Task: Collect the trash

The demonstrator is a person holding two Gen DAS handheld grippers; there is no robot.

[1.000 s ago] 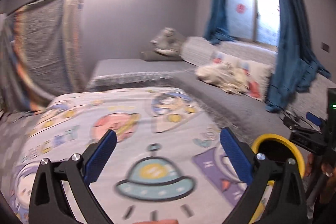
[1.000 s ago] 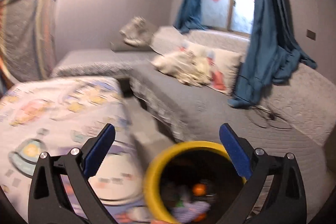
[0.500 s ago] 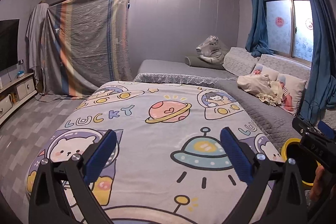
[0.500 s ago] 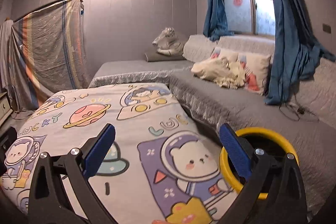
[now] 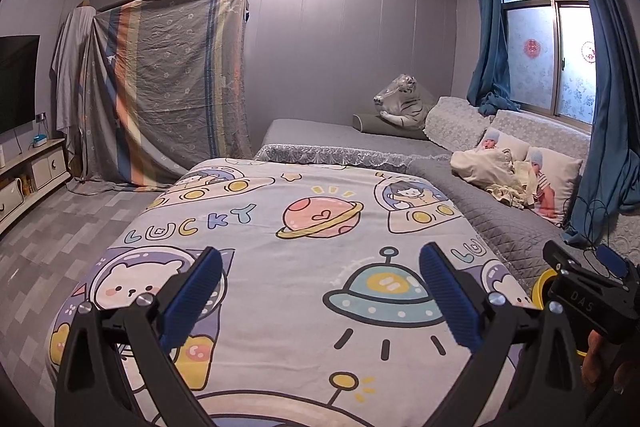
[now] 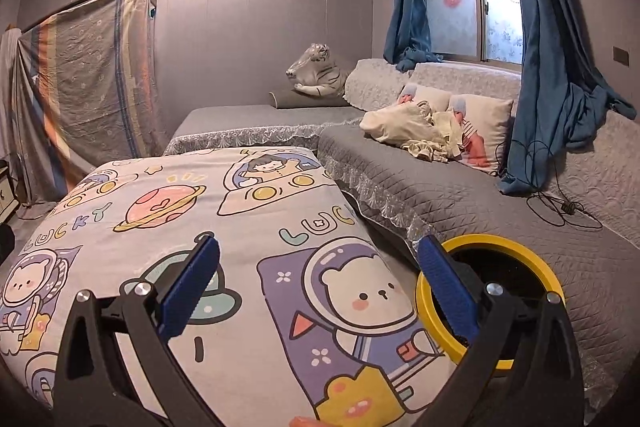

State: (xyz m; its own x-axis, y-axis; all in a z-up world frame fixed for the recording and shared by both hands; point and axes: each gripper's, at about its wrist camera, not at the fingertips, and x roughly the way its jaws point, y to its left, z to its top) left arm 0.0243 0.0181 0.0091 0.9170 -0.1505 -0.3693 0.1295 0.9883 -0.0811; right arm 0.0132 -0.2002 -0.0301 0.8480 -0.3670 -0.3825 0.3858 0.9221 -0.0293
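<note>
Both your left gripper (image 5: pixel 320 291) and right gripper (image 6: pixel 316 287) hang over the cartoon bedspread (image 5: pixel 320 211), jaws apart and empty. No trash shows on it, so scan along its edges before reaching; the yellow-rimmed bin (image 6: pixel 520 259) waits beside its right edge.

On the cartoon bedsheet (image 5: pixel 304 267) under my grippers I read "LUCKY" in pastel letters, and a second print of the word at its right edge shows only "LUC" in the right wrist view. My right gripper's black body (image 5: pixel 588 303) carries "DA5", faint and hard to confirm.
</note>
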